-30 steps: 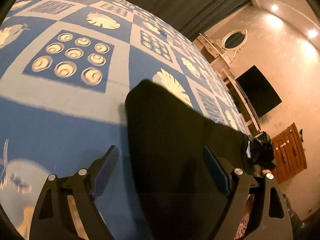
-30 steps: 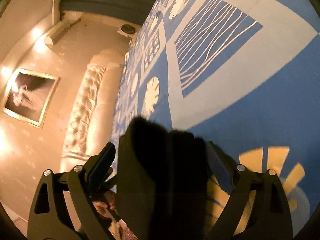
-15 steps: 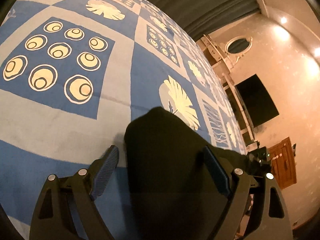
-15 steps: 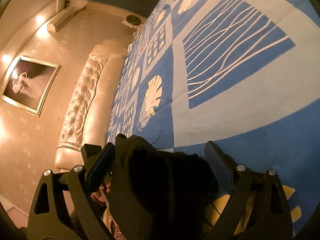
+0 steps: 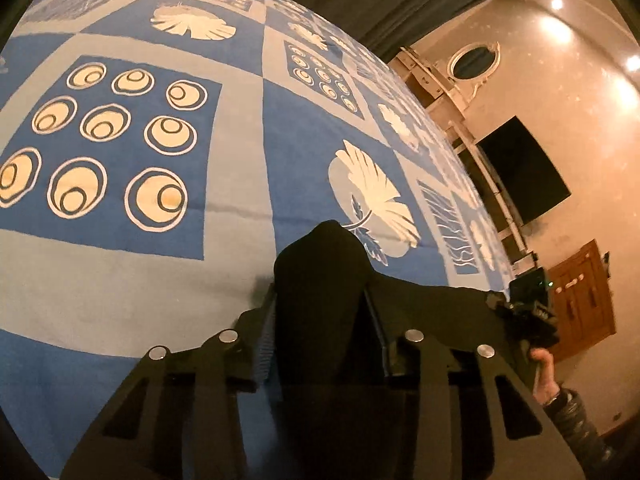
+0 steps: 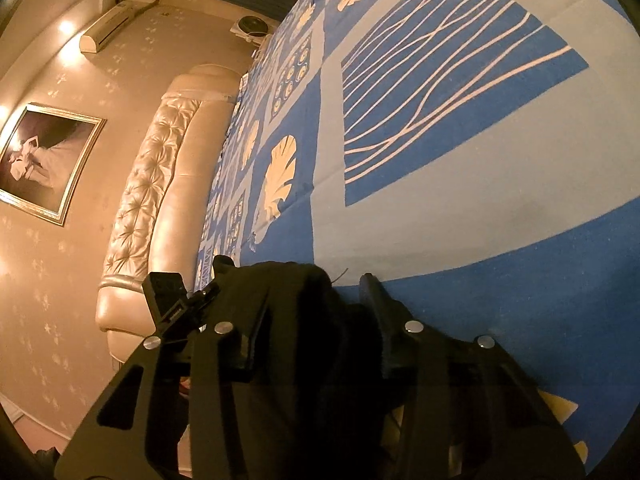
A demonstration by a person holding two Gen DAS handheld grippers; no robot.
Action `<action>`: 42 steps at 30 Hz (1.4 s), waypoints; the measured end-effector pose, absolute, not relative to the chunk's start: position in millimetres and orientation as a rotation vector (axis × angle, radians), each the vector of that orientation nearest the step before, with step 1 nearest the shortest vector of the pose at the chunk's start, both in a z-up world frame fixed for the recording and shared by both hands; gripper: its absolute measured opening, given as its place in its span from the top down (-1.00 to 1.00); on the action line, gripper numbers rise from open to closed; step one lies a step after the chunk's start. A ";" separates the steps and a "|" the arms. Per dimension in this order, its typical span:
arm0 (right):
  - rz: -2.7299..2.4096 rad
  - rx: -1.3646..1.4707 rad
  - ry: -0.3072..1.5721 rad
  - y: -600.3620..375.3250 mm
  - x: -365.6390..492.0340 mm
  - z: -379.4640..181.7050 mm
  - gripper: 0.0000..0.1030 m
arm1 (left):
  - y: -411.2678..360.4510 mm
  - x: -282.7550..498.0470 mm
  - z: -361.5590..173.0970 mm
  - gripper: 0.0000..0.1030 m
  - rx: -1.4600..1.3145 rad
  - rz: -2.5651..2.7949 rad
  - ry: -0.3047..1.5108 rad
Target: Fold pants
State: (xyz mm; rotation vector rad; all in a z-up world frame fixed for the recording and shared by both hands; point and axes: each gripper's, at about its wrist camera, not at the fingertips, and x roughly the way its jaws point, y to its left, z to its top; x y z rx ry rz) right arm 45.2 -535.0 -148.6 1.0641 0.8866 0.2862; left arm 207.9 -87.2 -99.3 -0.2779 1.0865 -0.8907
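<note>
Black pants (image 5: 320,280) bunched on the blue patterned bedspread (image 5: 240,160), near its edge. Clamped between closing jaws of left gripper (image 5: 320,312) and, at another bunch, right gripper (image 6: 316,304). Risk: thick, uneven bunches slipping out on lifting, or layers skewing into a crooked fold.

Matt black cloth pants (image 5: 320,280) on woven, printed cotton-like bedspread (image 5: 240,160)

A blue patterned bedspread (image 5: 240,184) is covering the bed ahead of the gripper; a tufted headboard (image 6: 148,184), framed picture (image 6: 44,164), dark screen (image 5: 520,176) and warm ceiling spotlights (image 5: 556,2) are lining the beige walls.
</note>
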 end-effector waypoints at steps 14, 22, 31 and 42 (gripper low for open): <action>0.271 1.061 0.841 -533.4 44.7 -148.4 0.32 | -90.4 208.7 -98.0 0.23 -0.262 -0.873 1.055; 0.267 1.058 0.815 -531.8 49.3 -145.8 0.36 | -91.7 210.3 -91.9 0.24 -0.234 -0.862 1.042; 0.262 1.052 0.799 -531.6 53.8 -144.7 0.39 | -93.1 215.4 -89.7 0.24 -0.232 -0.858 1.042; 0.257 1.058 0.784 -532.0 60.2 -143.7 0.41 | -90.9 222.4 -87.4 0.24 -0.239 -0.847 1.035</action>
